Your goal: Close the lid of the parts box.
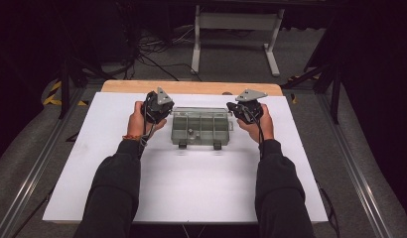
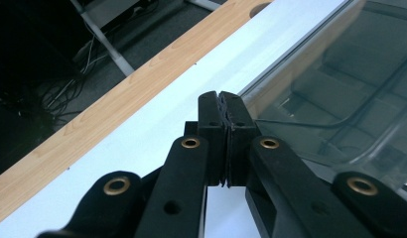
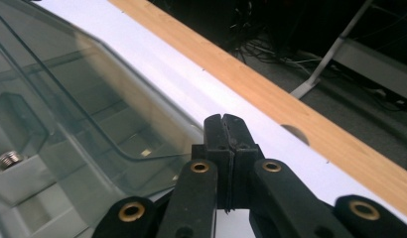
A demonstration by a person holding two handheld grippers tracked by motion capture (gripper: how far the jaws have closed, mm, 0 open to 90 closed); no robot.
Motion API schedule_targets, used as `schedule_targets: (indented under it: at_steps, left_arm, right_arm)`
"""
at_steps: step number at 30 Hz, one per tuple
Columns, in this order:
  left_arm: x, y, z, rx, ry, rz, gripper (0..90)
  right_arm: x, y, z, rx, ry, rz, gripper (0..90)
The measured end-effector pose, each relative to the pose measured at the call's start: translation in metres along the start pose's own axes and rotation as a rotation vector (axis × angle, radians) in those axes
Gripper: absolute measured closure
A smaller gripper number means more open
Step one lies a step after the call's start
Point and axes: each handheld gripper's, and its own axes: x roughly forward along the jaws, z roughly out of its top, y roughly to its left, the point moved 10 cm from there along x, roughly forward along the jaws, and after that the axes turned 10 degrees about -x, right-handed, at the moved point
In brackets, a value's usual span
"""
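Note:
A clear plastic compartment box (image 1: pixel 199 126) lies in the middle of the white tabletop (image 1: pixel 191 183), with two black latches on its near side. My left gripper (image 1: pixel 168 113) sits at the box's far left corner and my right gripper (image 1: pixel 237 112) at its far right corner. In the left gripper view the jaws (image 2: pixel 222 96) are pressed together, right beside the transparent lid (image 2: pixel 340 74). In the right gripper view the jaws (image 3: pixel 223 119) are also shut, with the lid (image 3: pixel 67 99) just to their left. Nothing shows between either pair. A small metal nut (image 3: pixel 10 158) lies in one compartment.
A wooden strip (image 1: pixel 191 87) borders the far edge of the white tabletop. Beyond it stand a white table frame (image 1: pixel 236 34) and loose cables (image 1: pixel 152 49) on the grey floor. A person's dark sleeves reach in from the bottom.

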Motion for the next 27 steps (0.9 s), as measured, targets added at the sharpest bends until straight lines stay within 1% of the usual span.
schedule_targets:
  at_steps: [2, 3, 4, 5, 6, 7, 8, 10, 11, 12, 13, 15, 16, 18, 20, 21, 23, 24, 27]
  left_arm:
    - [0.0, -0.001, -0.003, 0.005, 0.007, 0.004, 88.4]
    - [-0.001, -0.001, -0.004, 0.012, 0.01, 0.014, 88.6]
    - [-0.001, -0.003, -0.005, 0.005, 0.012, -0.002, 88.6]
    - [-0.002, -0.002, -0.005, 0.012, 0.013, 0.002, 88.7]
    - [-0.002, -0.003, -0.006, 0.009, 0.013, -0.001, 88.8]
    - [-0.004, -0.003, -0.006, 0.02, 0.011, 0.007, 88.9]
    - [-0.004, -0.004, -0.007, 0.015, 0.012, -0.003, 89.1]
    - [-0.006, -0.004, -0.007, 0.029, 0.012, -0.001, 89.2]
    - [-0.007, -0.006, -0.007, 0.02, 0.011, -0.015, 89.3]
    - [-0.008, -0.007, -0.008, 0.017, 0.009, -0.016, 89.3]
    - [-0.009, -0.007, -0.008, 0.03, 0.007, -0.019, 89.4]
    - [-0.01, -0.01, -0.01, 0.044, 0.013, -0.029, 89.6]
    - [-0.01, -0.011, -0.012, 0.049, 0.014, -0.027, 89.6]
    - [-0.011, -0.014, -0.014, 0.051, 0.015, -0.042, 89.6]
    - [-0.011, -0.017, -0.016, 0.06, 0.022, -0.05, 89.6]
    - [-0.011, -0.019, -0.016, 0.058, 0.023, -0.05, 89.6]
    - [-0.011, -0.022, -0.018, 0.057, 0.025, -0.061, 89.6]
    - [-0.011, -0.024, -0.018, 0.063, 0.021, -0.068, 89.6]
    - [-0.011, -0.026, -0.019, 0.065, 0.022, -0.073, 89.6]
  right_arm:
    - [-0.002, 0.003, -0.002, -0.01, 0.0, 0.012, 90.0]
    - [-0.003, 0.005, -0.002, -0.008, -0.002, 0.016, 90.0]
    - [-0.003, 0.006, -0.002, -0.008, 0.0, 0.021, 90.0]
    - [-0.003, 0.008, -0.002, -0.01, 0.002, 0.027, 90.0]
    - [-0.004, 0.009, -0.002, -0.01, 0.003, 0.031, 90.0]
    - [-0.004, 0.011, -0.002, -0.011, 0.006, 0.034, 90.0]
    - [-0.005, 0.013, -0.003, -0.01, 0.007, 0.04, 90.0]
    - [-0.006, 0.015, -0.003, -0.012, 0.01, 0.047, 90.0]
    - [-0.007, 0.016, -0.002, -0.01, 0.007, 0.051, 90.0]
    - [-0.008, 0.017, -0.002, -0.008, 0.003, 0.055, 90.0]
    - [-0.009, 0.019, -0.002, -0.001, 0.0, 0.061, 90.0]
    - [-0.011, 0.022, -0.002, 0.007, -0.003, 0.068, 90.0]
    - [-0.011, 0.023, -0.003, 0.01, -0.001, 0.071, 90.0]
    - [-0.012, 0.026, -0.006, 0.011, 0.005, 0.076, 90.0]
    - [-0.013, 0.028, -0.008, 0.013, 0.008, 0.078, 90.0]
    - [-0.013, 0.029, -0.009, 0.015, 0.009, 0.08, 90.0]
    - [-0.014, 0.032, -0.011, 0.01, 0.013, 0.081, 90.0]
    - [-0.015, 0.032, -0.012, 0.008, 0.014, 0.082, 90.0]
    - [-0.016, 0.035, -0.013, 0.009, 0.015, 0.083, 90.0]
